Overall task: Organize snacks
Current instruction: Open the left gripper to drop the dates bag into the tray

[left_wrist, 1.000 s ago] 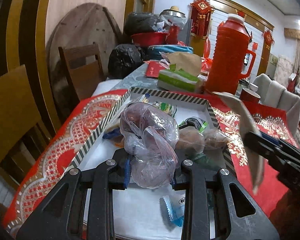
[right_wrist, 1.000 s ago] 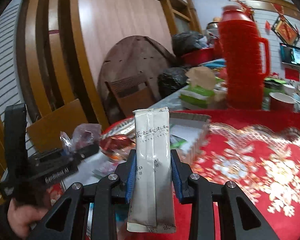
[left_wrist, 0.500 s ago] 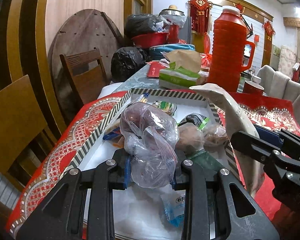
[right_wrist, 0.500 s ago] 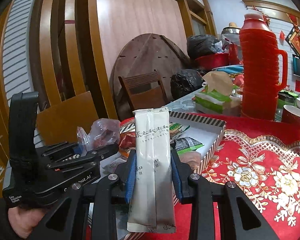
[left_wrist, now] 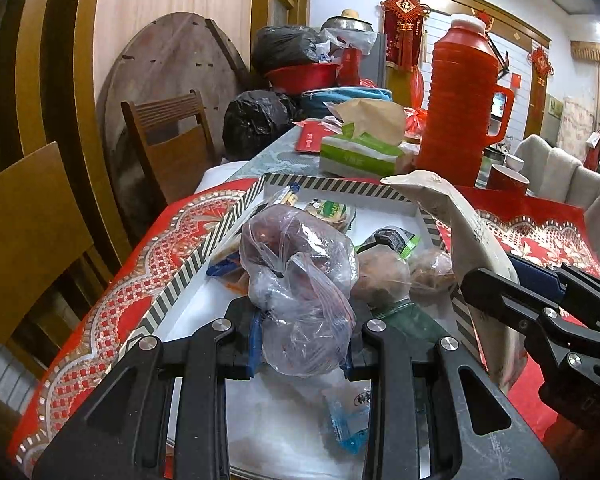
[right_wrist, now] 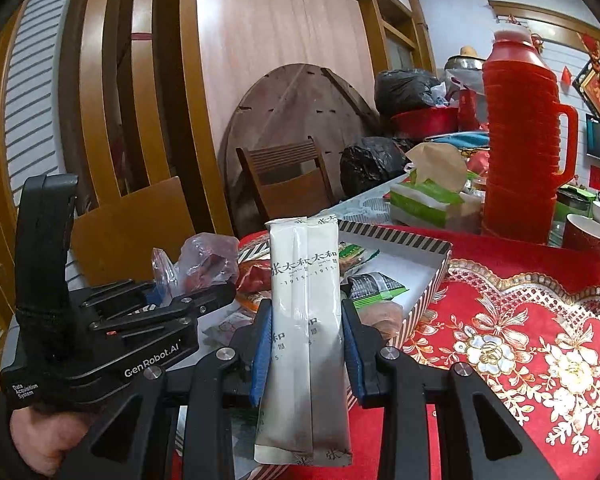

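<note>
Right claw (right_wrist: 306,350), clamped on the upright white packet (right_wrist: 304,320), hangs beside the striped tray (right_wrist: 432,280), while left claw (left_wrist: 304,344) pinches the plastic bag (left_wrist: 300,292) over it.

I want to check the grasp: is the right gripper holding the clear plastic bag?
No, the right gripper is shut on the white packet; the left gripper holds the clear plastic bag.

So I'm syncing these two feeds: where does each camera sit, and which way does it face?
Left wrist: on the left claw, looking along the table over the striped tray; claw shut on a clear plastic bag; right claw enters at right.
Right wrist: on the right claw, facing the wood-panelled wall; shut on a white packet; left claw and hand at left.
Shared: tray, red thermos, tissue box.
</note>
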